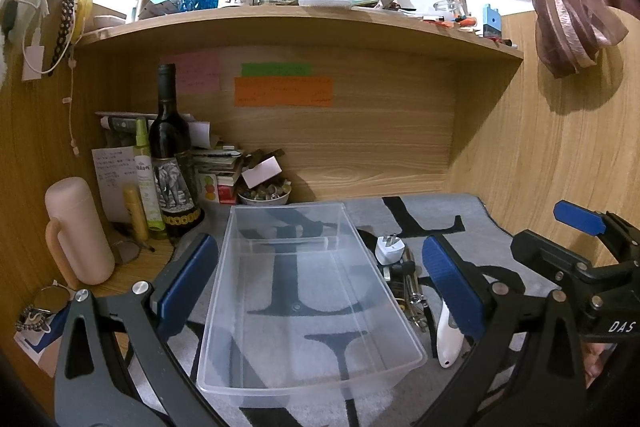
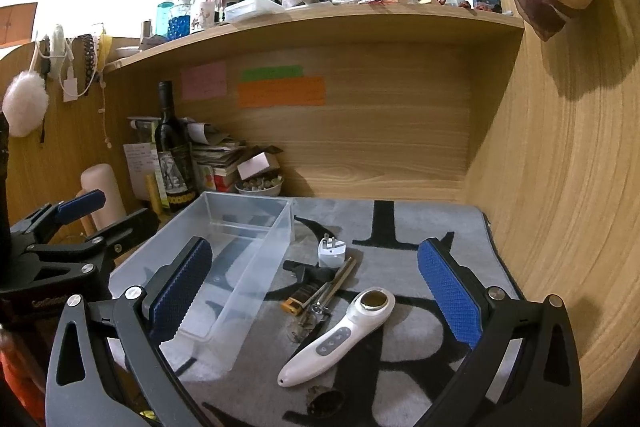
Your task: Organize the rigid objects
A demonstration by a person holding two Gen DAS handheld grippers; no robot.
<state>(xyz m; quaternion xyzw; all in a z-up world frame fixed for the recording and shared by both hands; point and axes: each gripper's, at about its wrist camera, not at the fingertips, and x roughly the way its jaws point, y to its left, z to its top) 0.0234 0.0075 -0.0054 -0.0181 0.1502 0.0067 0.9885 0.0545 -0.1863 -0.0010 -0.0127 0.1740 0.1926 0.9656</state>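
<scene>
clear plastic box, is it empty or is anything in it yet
Empty. The clear plastic box shows only the mat's pattern through its bottom; the white plug and white handheld device lie beside it on the mat.

"DAS" on right gripper (image 1: pixel 572 251) body; sticky notes illegible.

My left wrist view looks forward from close above the clear bin (image 1: pixel 308 291), toward the far shelf (image 1: pixel 296 23). My right wrist view sits further right, near the white handheld device (image 2: pixel 340 335). Both share the bin, the wine bottle (image 1: pixel 170 155) and the grey mat (image 2: pixel 420 227).
</scene>
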